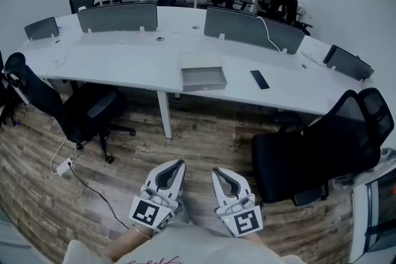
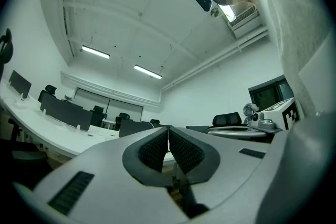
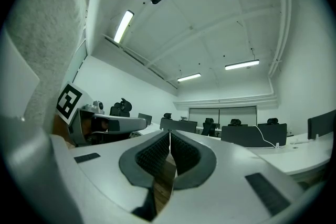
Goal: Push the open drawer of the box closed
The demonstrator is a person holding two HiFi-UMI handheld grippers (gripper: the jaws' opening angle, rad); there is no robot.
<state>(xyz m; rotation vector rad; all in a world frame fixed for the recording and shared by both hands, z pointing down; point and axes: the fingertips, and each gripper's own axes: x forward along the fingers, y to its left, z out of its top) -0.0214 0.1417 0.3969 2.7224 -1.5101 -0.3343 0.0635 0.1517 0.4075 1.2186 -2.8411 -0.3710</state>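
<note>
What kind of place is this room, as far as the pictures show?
Most likely an open-plan office. A long curved white desk carries grey divider screens, black office chairs stand around it, and a second row of desks and chairs fills the back.

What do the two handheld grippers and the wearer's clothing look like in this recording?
The left gripper and the right gripper both have pale grey, tapering shells with dark ribbed pads inside. Each carries a white cube printed with black square markers near the hand. No cables show on them. The person wears a light-coloured top.
</note>
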